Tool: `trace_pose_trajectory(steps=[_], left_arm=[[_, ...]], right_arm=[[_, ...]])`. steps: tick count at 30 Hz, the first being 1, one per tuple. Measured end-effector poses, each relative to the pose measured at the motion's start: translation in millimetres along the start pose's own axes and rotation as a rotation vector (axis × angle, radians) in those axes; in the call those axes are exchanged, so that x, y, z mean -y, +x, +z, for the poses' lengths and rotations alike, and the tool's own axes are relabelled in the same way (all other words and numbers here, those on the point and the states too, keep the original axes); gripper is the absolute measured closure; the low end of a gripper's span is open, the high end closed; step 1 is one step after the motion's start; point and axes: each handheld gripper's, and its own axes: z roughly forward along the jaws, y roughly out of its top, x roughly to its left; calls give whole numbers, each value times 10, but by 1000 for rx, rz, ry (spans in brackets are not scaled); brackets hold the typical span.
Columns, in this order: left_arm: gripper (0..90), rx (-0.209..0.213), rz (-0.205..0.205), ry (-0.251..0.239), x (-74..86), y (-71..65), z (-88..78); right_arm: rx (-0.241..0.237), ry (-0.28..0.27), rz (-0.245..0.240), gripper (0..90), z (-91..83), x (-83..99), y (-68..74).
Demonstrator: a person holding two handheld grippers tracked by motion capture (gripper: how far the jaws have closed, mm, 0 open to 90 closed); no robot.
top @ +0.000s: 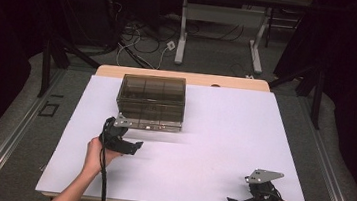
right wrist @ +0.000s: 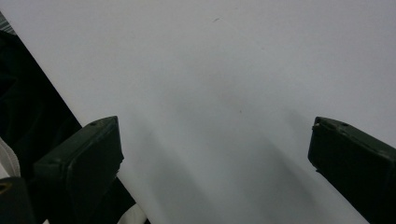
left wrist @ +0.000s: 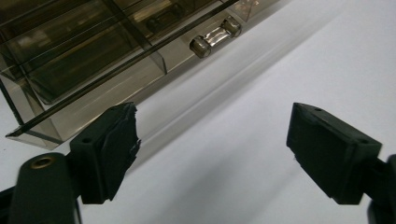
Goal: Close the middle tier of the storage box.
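One smoked drawer box (top: 151,101), long axis crosswise (handle (left wrist: 215,36) nearward).

surface: white table (top: 221,150) | on it: smoky clear drawer box (top: 152,101), far-left of centre

You have no readable text, label, brand, number or sign in front of you here. The smoky transparent drawer box (top: 151,101) carries no lettering you can make out, and the white tabletop (top: 223,135) is unmarked.
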Motion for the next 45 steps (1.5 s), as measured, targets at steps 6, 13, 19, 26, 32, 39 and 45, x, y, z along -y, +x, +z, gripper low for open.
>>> trace_pose_trajectory(steps=[6, 13, 19, 26, 32, 39, 45], left_arm=[[369, -32, -15, -18, 10, 57, 0], [655, -55, -18, -66, 17, 101, -6], [860, -58, -22, -66, -3, 134, 35], [896, -69, -4, -70, -29, 142, 99], [893, -74, -5, -77, -37, 170, 141], [889, -62, -5, -79, -61, 170, 168], [890, -52, -3, -79, -75, 143, 192]], right_arm=[[4, 3, 4, 23, -4, 2, 6], [4, 6, 4, 23, -1, 2, 5], [7, 6, 9, 23, 5, 1, 13], [8, 6, 9, 23, 6, 2, 11], [13, 4, 6, 23, 22, 7, 13], [6, -4, 8, 23, 19, 12, 1], [9, -3, 7, 23, 20, 10, 2]])
